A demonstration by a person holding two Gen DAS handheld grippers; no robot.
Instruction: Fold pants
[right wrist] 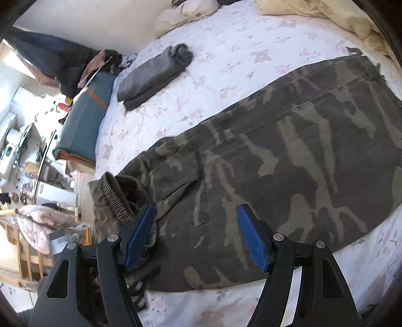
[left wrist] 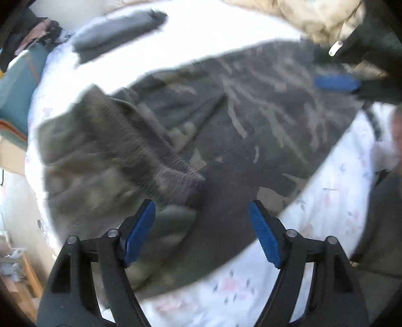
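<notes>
Camouflage pants [right wrist: 276, 161] lie flat across the bed, legs together, running toward the far right. The ribbed elastic waistband [right wrist: 120, 198] is bunched at the left end, near the bed's edge. The pants also show, blurred, in the left wrist view [left wrist: 226, 130], with the waistband [left wrist: 160, 161] just ahead of my left gripper [left wrist: 201, 226]. That gripper is open and empty above the waist area. My right gripper [right wrist: 196, 231] is open and empty above the hip part, its left finger next to the waistband. One blue pad of the right gripper shows in the left wrist view [left wrist: 336, 83].
A folded grey garment [right wrist: 153, 75] lies on the floral bed sheet [right wrist: 226, 45] further back. A beige duvet [right wrist: 339, 17] is bunched at the far right. A teal cushion [right wrist: 85, 118] and cluttered furniture stand off the bed's left side.
</notes>
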